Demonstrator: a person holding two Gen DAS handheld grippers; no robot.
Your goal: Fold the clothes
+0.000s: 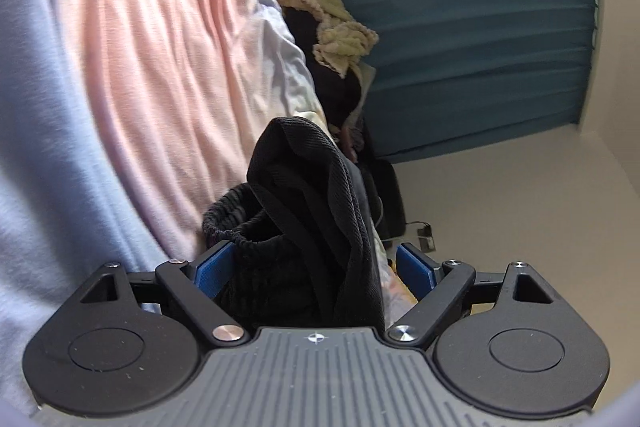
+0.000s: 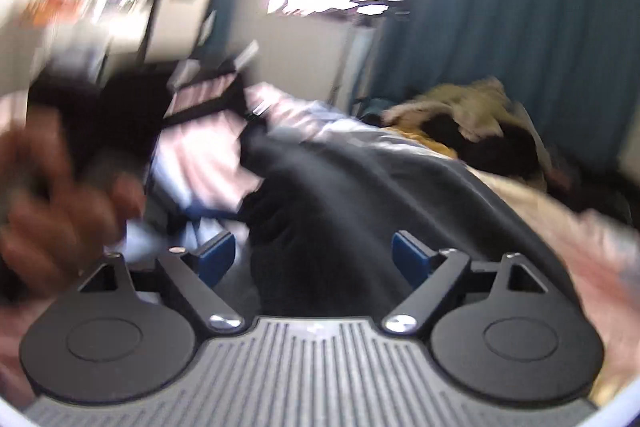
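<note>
Left hand-held gripper (image 1: 314, 267) and right hand-held gripper (image 2: 314, 259) (blurred) both gape wide, black garment (image 1: 312, 195) bunched loosely between

The left gripper (image 1: 314, 267) has its two blue pads wide apart, one at 9 o'clock and one at 3 o'clock of the gap. The right gripper (image 2: 314, 259) also has its jaws spread wide, with the blue pads far from each other. A bare hand (image 2: 60, 203), blurred, shows at 9 o'clock in the right wrist view.
</note>
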